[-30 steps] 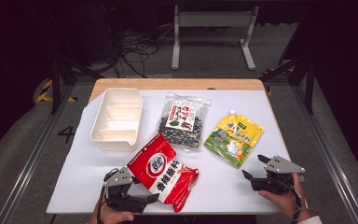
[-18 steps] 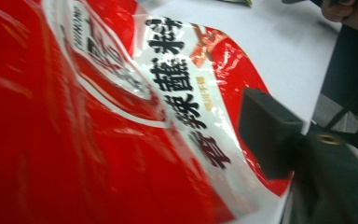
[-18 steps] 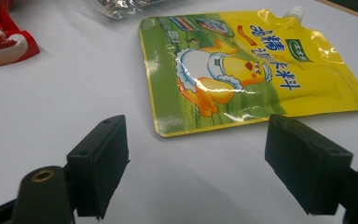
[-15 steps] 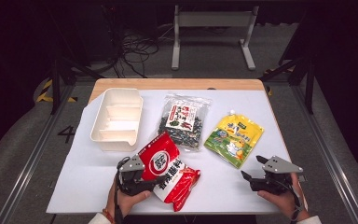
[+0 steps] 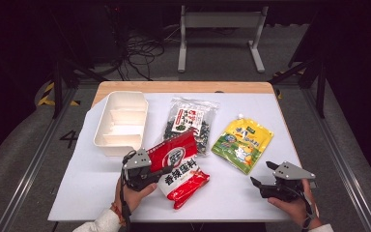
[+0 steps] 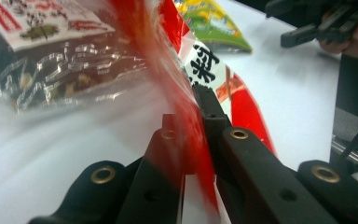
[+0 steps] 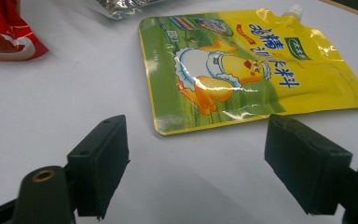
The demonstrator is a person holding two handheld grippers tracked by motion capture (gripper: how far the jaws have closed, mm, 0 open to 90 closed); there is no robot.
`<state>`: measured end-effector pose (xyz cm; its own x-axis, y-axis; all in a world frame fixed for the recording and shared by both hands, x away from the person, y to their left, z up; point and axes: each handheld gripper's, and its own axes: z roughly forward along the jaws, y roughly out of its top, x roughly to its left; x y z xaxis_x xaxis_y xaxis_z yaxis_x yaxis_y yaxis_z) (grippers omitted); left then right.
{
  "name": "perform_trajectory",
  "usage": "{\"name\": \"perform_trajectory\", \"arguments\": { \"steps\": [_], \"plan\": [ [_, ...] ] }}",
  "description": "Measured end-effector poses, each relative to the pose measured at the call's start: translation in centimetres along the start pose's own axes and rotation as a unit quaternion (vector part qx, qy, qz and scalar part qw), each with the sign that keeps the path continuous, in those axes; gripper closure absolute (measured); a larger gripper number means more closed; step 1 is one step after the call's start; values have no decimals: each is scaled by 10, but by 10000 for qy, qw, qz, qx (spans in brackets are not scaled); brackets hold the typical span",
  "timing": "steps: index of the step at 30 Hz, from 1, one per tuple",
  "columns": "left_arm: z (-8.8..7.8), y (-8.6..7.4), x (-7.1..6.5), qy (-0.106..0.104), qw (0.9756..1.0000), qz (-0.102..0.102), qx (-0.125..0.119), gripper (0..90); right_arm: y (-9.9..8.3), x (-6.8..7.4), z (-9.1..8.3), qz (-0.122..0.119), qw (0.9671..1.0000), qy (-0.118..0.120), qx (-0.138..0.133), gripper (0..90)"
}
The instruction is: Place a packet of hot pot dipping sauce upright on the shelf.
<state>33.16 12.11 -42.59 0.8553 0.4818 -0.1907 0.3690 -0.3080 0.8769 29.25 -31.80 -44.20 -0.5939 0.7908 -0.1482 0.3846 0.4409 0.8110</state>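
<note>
Two grippers working over the white table (image 5: 77,193). Left gripper (image 5: 166,170) is clamping the red seasoning packet (image 5: 181,166) by its left edge, jaws having just been closing on the film; packet is lying near the table's front, its top end overlapping the clear seaweed bag (image 5: 191,123). Right gripper (image 5: 263,181) is hovering with jaws wide apart, nothing between them, just beside the yellow spouted pouch (image 5: 244,142). White tray (image 5: 121,140) is sitting at left.

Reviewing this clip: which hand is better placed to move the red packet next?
Left. The left gripper is shut on the red packet's edge, while the right gripper is open by the yellow pouch.
</note>
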Motion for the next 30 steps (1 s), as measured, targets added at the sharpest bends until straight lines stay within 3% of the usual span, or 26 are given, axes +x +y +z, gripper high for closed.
{"name": "perform_trajectory", "arguments": {
  "steps": [6, 10, 20, 23, 30],
  "plan": [
    [-7, 16, -6, -168, 9989, 347, -264, 900, 0, 0, 0, -8, 10000, 15, 15, 211],
    [-12, 25, -8, -171, 9974, 600, -366, 900, 0, 0, 0, 21, 10000, 19, 11, 211],
    [-26, 44, -4, -98, 9949, 824, -571, 900, -1, -1, -1, 67, 10000, 19, -19, 211],
    [-35, 54, 2, -60, 9932, 952, -664, 900, -1, -1, -2, 91, 9999, 22, -43, 210],
    [-57, 73, 22, 168, 9914, 984, -849, 900, -2, -2, -1, 135, 9999, 16, -11, 210]
  ]
}}
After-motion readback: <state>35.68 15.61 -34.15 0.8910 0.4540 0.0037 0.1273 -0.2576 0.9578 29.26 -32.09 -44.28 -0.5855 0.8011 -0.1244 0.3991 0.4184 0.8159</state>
